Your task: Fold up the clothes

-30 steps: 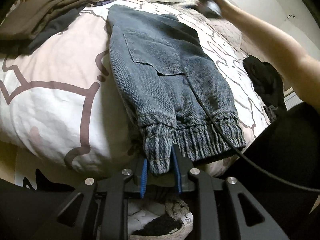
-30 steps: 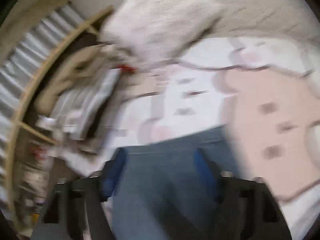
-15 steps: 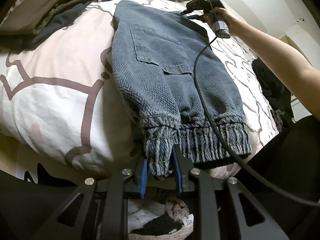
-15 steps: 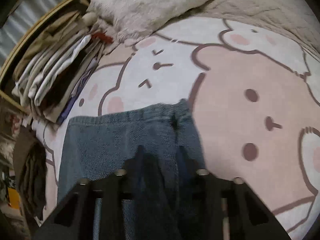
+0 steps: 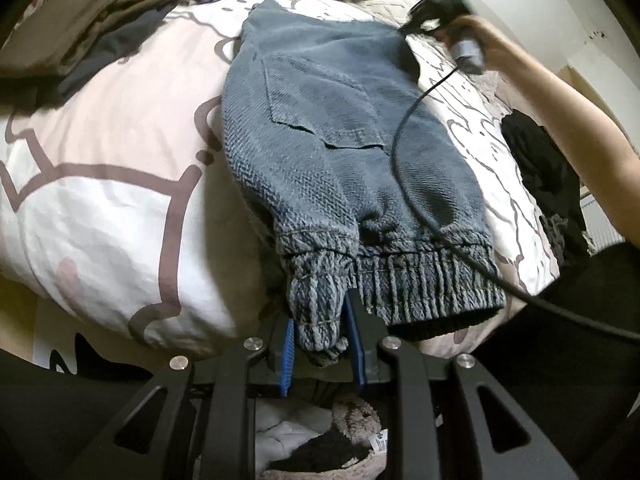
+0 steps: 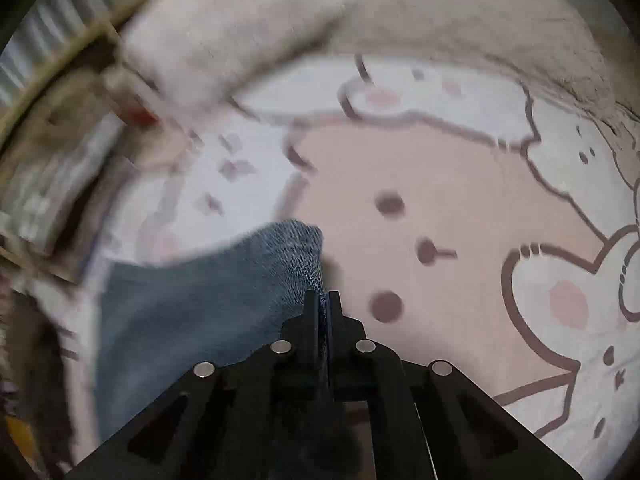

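At the far left of the left wrist view, a stack of brown and dark clothes [image 5: 80, 36] lies on the bed, well apart from the work. Right of it the bedspread [image 5: 100, 184], white and pink with brown cartoon outlines, is bare down to the near edge of the bed, where it rolls over and drops away; this is the widest open room.

In the middle lie the blue-grey trousers [image 5: 332, 148], spread lengthwise from the far side toward the near edge, pocket up, with both ribbed cuffs hanging over that edge. The left gripper [image 5: 320, 344] has its blue-padded fingers pinching the left cuff [image 5: 316, 300]. Below the fingers, off the bed, a heap of fluffy pale and dark fabric [image 5: 320, 436] fills the floor space.

A black cable [image 5: 404, 152] runs across the right trouser leg and over the right cuff, off to the lower right. At the far right corner of the trousers the right gripper [image 5: 436, 12] is blurred in a hand [image 5: 480, 40], with the bare forearm reaching across the right side. Under that arm a dark garment [image 5: 540, 168] lies at the bed's right edge.

In the right wrist view the right gripper's fingers [image 6: 310, 312] are pressed together on the trousers' corner edge, which lifts slightly off the bedspread. A fluffy white pillow [image 6: 224, 28] sits at the far left, bare bedspread to the right.
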